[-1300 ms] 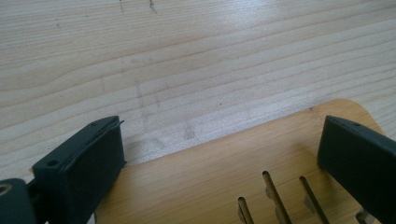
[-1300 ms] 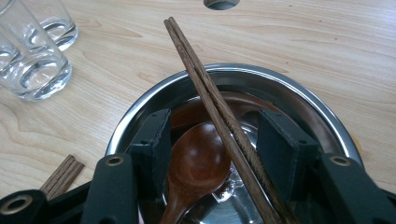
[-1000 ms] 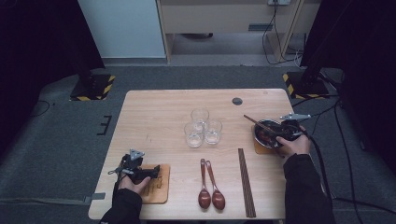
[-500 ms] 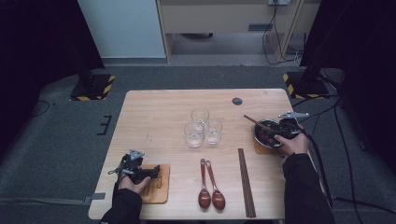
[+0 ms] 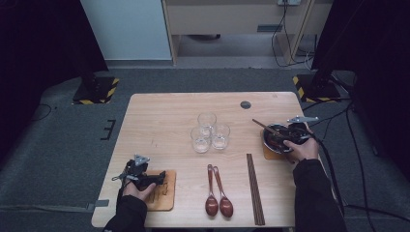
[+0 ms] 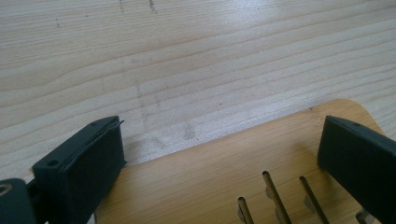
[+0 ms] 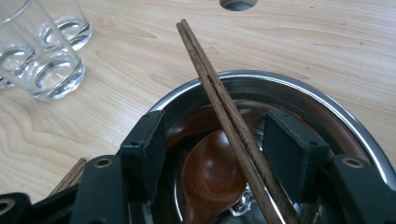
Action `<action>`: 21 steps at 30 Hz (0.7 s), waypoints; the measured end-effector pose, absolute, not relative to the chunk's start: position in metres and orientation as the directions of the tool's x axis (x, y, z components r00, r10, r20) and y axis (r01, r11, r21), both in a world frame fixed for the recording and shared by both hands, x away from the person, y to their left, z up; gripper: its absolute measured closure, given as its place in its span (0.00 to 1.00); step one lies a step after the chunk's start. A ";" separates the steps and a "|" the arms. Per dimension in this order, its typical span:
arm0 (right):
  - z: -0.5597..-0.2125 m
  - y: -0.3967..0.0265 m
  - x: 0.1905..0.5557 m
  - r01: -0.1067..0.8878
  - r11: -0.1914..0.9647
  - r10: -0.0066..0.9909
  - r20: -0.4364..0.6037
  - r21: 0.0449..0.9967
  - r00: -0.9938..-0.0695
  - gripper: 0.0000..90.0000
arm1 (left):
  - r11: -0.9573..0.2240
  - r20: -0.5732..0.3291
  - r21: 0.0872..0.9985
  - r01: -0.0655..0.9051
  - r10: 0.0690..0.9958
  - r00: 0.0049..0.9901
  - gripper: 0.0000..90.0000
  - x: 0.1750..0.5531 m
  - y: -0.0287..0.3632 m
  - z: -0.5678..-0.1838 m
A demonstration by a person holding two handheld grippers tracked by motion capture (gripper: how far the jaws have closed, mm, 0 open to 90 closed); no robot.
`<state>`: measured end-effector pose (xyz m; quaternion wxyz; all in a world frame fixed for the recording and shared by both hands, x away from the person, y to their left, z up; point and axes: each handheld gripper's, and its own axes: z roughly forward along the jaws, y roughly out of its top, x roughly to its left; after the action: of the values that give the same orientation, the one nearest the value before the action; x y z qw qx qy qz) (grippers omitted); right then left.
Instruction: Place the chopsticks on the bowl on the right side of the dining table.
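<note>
- Right gripper (image 7: 212, 154) jaws have just been opening; chopsticks (image 7: 224, 116) lie unpressed between them, resting in the steel bowl (image 7: 322, 100) on a spoon (image 7: 210, 177).
- Left gripper (image 6: 219, 168) stands wide over a wooden trivet (image 6: 205, 182).
- Three glasses (image 5: 209, 131) stand mid-table (image 5: 164, 116), with two spoons (image 5: 216, 203) nearer.
- Grey carpet surrounds the table.

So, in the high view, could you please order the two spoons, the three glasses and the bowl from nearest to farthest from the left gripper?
From the left gripper:
1. Two spoons, to its right at the near edge.
2. Three glasses, mid-table, farther back.
3. Bowl, far right, under the right gripper.
</note>
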<state>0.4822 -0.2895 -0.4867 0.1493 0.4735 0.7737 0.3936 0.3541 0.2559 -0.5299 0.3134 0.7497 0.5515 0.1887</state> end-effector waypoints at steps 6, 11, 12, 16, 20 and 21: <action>-0.485 -0.290 0.480 0.609 0.272 0.831 0.138 0.745 -0.539 0.49 | -0.195 -0.063 0.678 0.709 0.945 0.321 0.00 0.354 0.256 -0.530; -0.484 -0.289 0.478 0.604 0.297 0.814 0.134 0.740 -0.564 0.51 | -0.195 -0.062 0.678 0.708 0.945 0.321 0.00 0.354 0.256 -0.530; -0.484 -0.289 0.477 0.603 0.298 0.812 0.135 0.740 -0.567 0.51 | -0.196 -0.062 0.678 0.708 0.945 0.321 0.00 0.354 0.256 -0.530; -0.483 -0.288 0.475 0.602 0.307 0.804 0.138 0.737 -0.578 0.51 | -0.195 -0.063 0.678 0.709 0.945 0.320 0.00 0.354 0.256 -0.530; -0.482 -0.288 0.473 0.601 0.323 0.794 0.136 0.731 -0.593 0.52 | -0.195 -0.063 0.678 0.709 0.945 0.320 0.00 0.354 0.256 -0.530; -0.482 -0.288 0.473 0.600 0.329 0.791 0.134 0.729 -0.597 0.52 | -0.196 -0.062 0.678 0.708 0.945 0.321 0.00 0.354 0.256 -0.530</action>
<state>0.4731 -0.2875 -0.4816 0.1237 0.4318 0.8056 0.3864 0.3539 0.2558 -0.5299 0.3132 0.7499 0.5512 0.1890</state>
